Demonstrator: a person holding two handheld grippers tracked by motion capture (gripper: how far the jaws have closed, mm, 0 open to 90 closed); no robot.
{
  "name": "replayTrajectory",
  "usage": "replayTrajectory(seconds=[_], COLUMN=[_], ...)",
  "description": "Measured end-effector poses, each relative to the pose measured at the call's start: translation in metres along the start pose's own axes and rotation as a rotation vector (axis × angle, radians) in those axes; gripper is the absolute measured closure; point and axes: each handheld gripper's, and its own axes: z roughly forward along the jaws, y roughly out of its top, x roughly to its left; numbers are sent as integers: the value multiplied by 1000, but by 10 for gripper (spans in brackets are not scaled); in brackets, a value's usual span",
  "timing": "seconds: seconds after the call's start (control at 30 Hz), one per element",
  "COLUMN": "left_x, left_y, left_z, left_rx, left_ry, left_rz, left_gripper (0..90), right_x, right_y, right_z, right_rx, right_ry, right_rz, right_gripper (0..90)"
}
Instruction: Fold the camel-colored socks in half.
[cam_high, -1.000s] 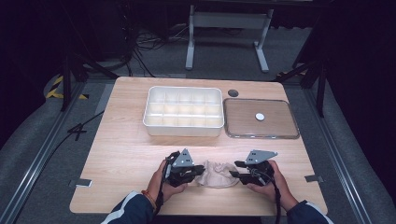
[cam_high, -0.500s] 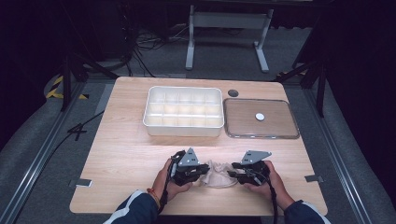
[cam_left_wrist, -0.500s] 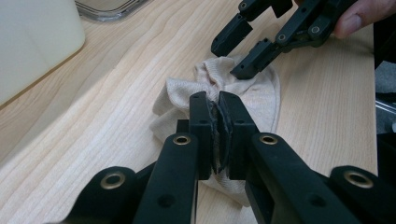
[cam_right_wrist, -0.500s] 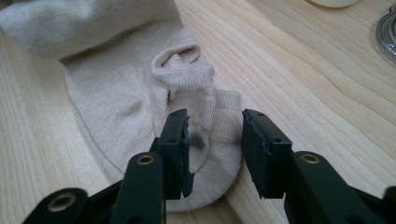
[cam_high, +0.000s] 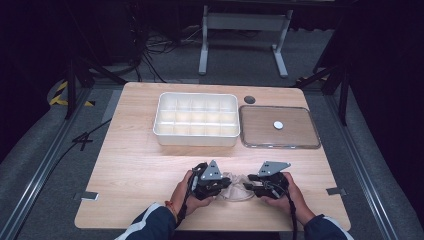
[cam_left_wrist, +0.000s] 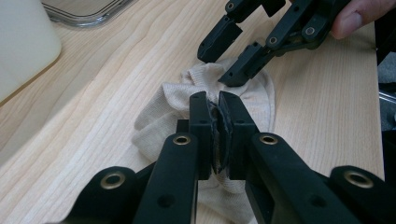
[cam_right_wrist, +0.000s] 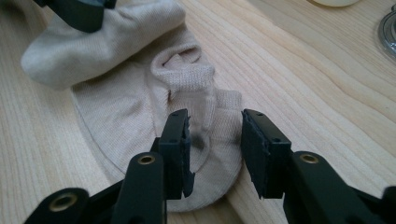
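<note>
High view first: we've got a light wooden table (cam_high: 140, 170) with a white plastic compartment tray (cam_high: 196, 120) at the far middle and, just to its right, a clear flat rectangular lid (cam_high: 279, 127) with a small white disc (cam_high: 278, 125) on it. Down at the near edge, between our two hands, sits a crumpled beige knit sock (cam_high: 236, 180).

The left gripper (cam_high: 220, 186) is at the sock's left side and the right gripper (cam_high: 249, 185) at its right side (both held low over the table).

In the left gripper view, our left gripper (cam_left_wrist: 218, 122) has its jaws pinched nearly together with a fold of the sock (cam_left_wrist: 205, 116) caught between them. The right gripper (cam_left_wrist: 224, 63) shows farther off, its tips down on the fabric.

In the right gripper view, our right gripper (cam_right_wrist: 214, 140) has its jaws spread apart, straddling a raised ridge of the sock (cam_right_wrist: 140, 98) without clamping it.
</note>
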Motion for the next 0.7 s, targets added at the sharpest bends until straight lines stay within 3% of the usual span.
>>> replayTrajectory(seconds=[0.37,0.7], left_x=[-2,-6], left_y=[5,7], left_z=[10,23], left_rx=[-3,36], left_ry=[-9,-20], left_rz=[9,28], left_gripper=[847,845], right_x=[-1,-2], right_y=[-1,-1], right_z=[1,1], right_rx=[-5,-8], right_ry=[17,19], right_rz=[18,24], right_gripper=[641,645])
